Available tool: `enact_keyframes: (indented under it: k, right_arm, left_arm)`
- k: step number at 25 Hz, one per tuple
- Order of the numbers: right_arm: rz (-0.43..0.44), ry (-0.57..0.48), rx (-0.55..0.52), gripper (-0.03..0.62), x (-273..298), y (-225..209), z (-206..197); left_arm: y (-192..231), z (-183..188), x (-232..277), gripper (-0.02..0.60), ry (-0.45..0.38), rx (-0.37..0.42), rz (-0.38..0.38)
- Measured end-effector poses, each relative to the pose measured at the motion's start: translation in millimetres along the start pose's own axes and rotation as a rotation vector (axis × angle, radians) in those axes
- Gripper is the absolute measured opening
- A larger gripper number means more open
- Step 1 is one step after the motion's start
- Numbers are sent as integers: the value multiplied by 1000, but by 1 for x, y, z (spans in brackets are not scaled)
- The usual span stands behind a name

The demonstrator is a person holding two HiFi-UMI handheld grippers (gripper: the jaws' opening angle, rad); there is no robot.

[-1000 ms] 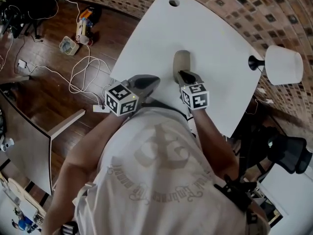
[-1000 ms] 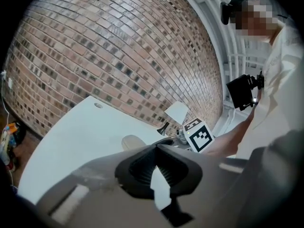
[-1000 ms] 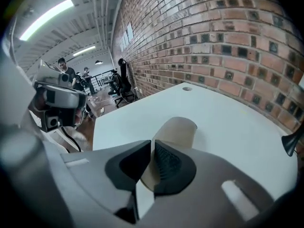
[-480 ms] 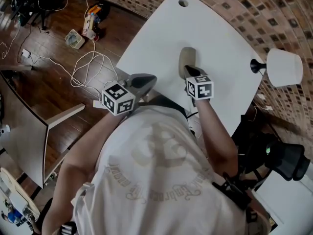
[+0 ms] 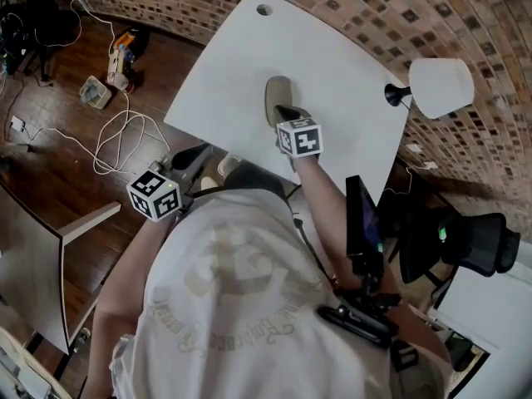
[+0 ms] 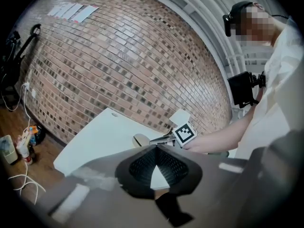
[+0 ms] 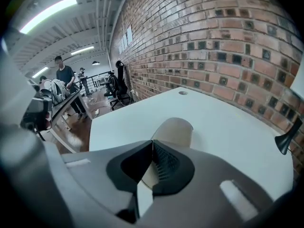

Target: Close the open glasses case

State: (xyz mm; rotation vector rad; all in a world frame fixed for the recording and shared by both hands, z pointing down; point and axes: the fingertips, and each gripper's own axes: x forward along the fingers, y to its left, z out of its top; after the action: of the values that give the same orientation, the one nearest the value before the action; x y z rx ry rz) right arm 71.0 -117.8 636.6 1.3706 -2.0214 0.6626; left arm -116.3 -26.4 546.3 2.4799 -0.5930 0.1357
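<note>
A beige glasses case [image 5: 277,98] lies on the white table [image 5: 349,61], and its lid looks down. My right gripper [image 5: 288,114] is shut, with its tips at the case's near end and nothing visible between them. In the right gripper view the case [image 7: 175,128] sits just past the closed tips [image 7: 152,142]. My left gripper [image 5: 194,155] hangs off the table's near left edge, over the floor, and its tips meet with nothing in them. From the left gripper view the case [image 6: 140,139] is small and far off.
A white lamp [image 5: 440,81] on a black foot [image 5: 393,96] stands at the table's right edge. A cable hole [image 5: 264,10] marks the far corner. Cables [image 5: 116,131] lie on the wooden floor at left. A black chair [image 5: 474,239] stands at right.
My left gripper has drawn back from the table edge toward the lower left. The right gripper has stayed at the case's near end.
</note>
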Motion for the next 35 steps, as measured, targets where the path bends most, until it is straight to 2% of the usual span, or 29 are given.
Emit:
enact_keyframes:
  k: [4,10,15,18,22,27,30,35]
  right_arm:
    - [-2,-16,17,8,-10,3,0]
    - [8,-100,61,8,-42,9,-1]
    - [45,-195,144,8,-71,6,-11]
    - [86,-247,210,8,-89,6,-23]
    - [133,-309,270,8,-114,7,-32]
    - [165,-348,237,8,-140,-1,-33]
    - [197,-367,205,8,-156,-8,-34]
    - [244,-361,176,8,-173,-19,-50]
  left_arm:
    - [-7,-6,-8,3,-15,-16,-1]
    - [-27,-21,5,3,15,-16,-60]
    - [-41,-25,27,3,55,31,-108]
    - [-43,-16,36,3,55,57,-102]
    - [-38,2,47,3,21,70,-54]
    - [-55,11,70,3,-6,92,-28]
    - [-74,0,96,3,23,100,-49]
    - [-113,-15,127,3,97,200,-86]
